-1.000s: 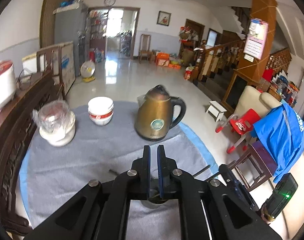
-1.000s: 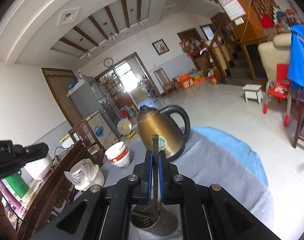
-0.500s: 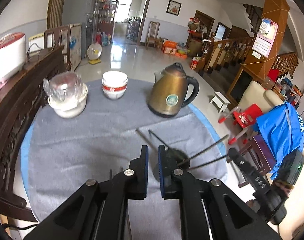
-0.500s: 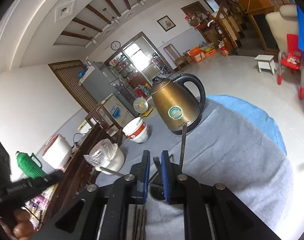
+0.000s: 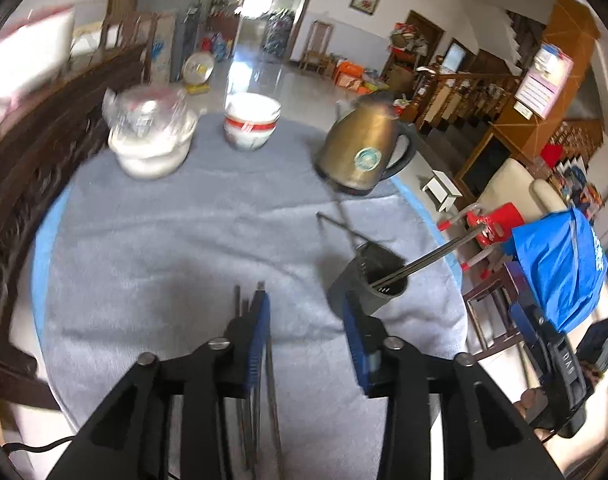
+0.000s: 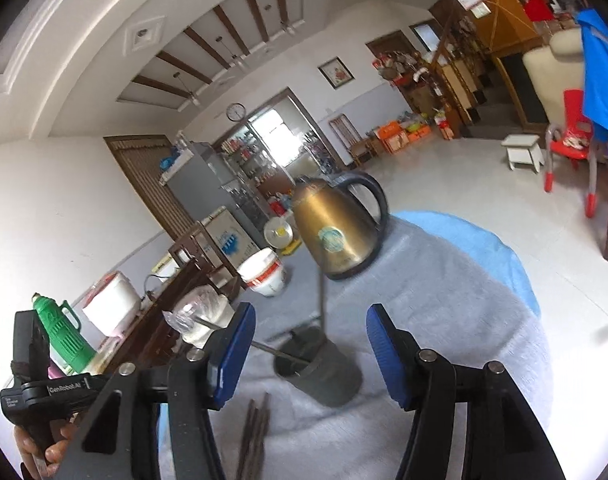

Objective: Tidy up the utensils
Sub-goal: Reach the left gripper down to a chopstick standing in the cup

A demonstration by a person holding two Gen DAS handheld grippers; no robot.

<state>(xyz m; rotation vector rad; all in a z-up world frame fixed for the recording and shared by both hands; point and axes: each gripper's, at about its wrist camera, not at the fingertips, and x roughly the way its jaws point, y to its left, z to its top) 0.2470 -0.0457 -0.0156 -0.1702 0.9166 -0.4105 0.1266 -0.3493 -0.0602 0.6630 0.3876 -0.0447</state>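
Step in hand: loading chopsticks into the dark utensil holder; some are in, a loose bundle is left.

Left tongs: jaws opening, nothing pressed between the pads. The loose chopsticks lie flat on the surface, just beside the holder on its left; the left pad sits over them, so contact cannot be told.

Right tongs: jaws opening, empty. The holder stands ahead of them, between the jaws in the right wrist view but not gripped.

Holder position: on the grey cloth, nearer the camera than the brass kettle, well apart from it.

Counts:
- holder: one
- chopsticks standing in the holder: four, judged; blur makes this unsure
- loose chopsticks: three or four, edges run together
- kettle: one
- stack of red-banded bowls: one
- plastic-wrapped white pot: one

Next move, judged: the left tongs close on one loose chopstick near its end, lift it, tip it upright and drop it into the holder's mouth without knocking the leaning ones.
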